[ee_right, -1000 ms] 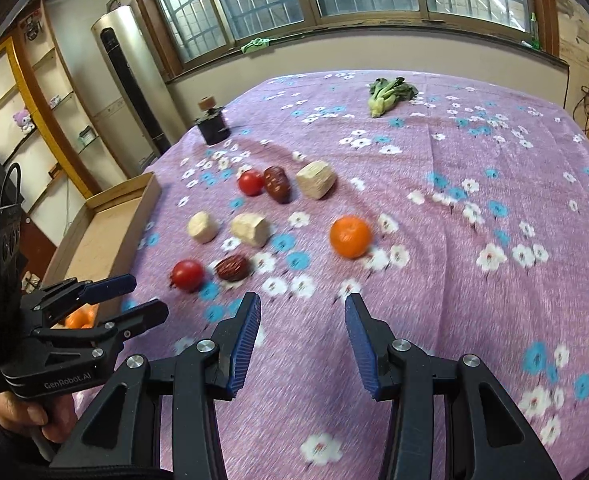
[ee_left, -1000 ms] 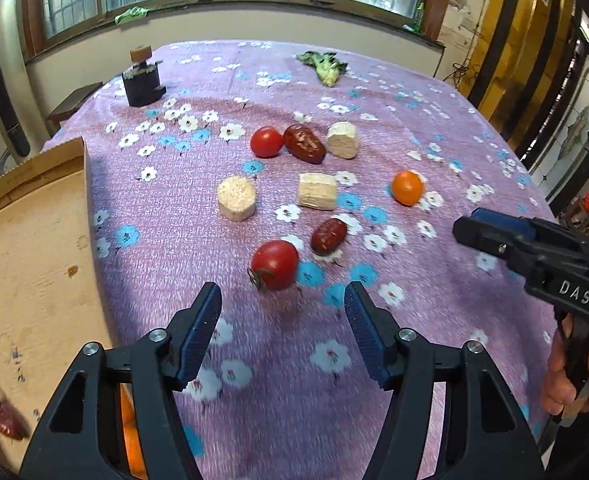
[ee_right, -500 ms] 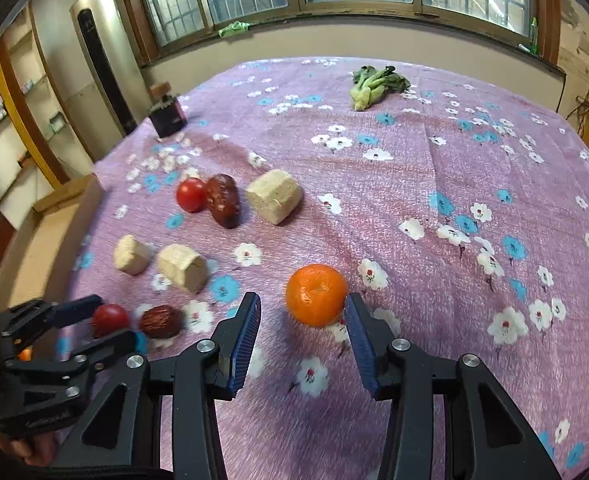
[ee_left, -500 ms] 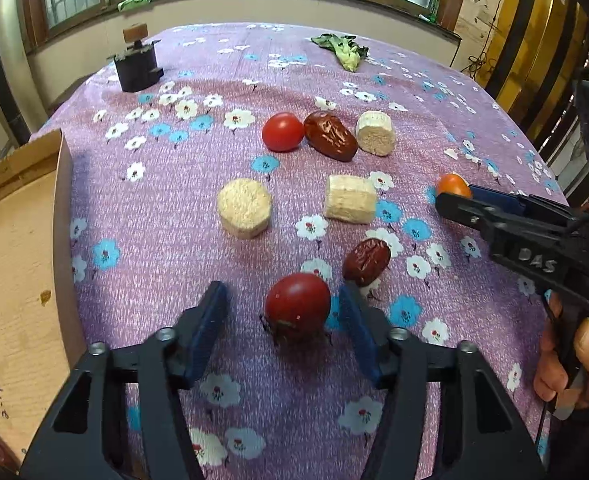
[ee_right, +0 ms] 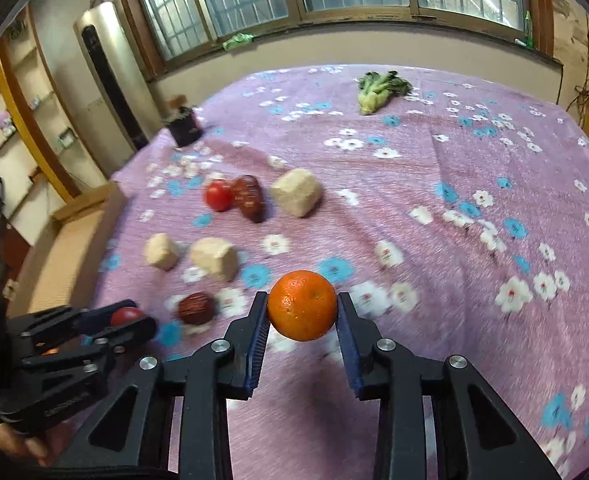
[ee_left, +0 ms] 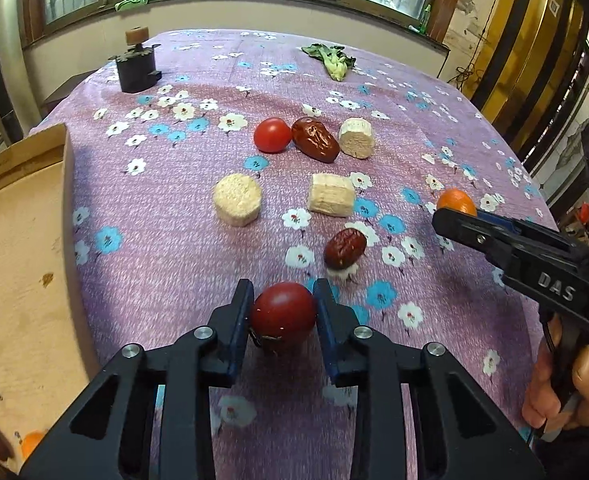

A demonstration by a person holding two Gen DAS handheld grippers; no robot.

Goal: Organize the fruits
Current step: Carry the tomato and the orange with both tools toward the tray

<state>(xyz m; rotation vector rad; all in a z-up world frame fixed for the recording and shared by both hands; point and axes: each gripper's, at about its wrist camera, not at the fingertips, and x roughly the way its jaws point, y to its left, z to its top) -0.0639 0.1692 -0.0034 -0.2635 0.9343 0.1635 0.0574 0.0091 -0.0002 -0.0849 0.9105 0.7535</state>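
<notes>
A red tomato lies on the purple flowered cloth, and my left gripper is closing on it, both blue pads touching its sides. An orange sits between the pads of my right gripper, whose jaws are closing too and touch it on both sides. In the left wrist view the right gripper half hides the orange at the right. The right wrist view shows the left gripper at lower left around the tomato.
Loose on the cloth are a second tomato, two dark red dates and three pale cylinders. A wooden tray lies at the left. A leafy green and a black object stand far back.
Both grippers moved forward over their fruit and their jaws narrowed: the left now touches the near tomato, the right touches the orange.
</notes>
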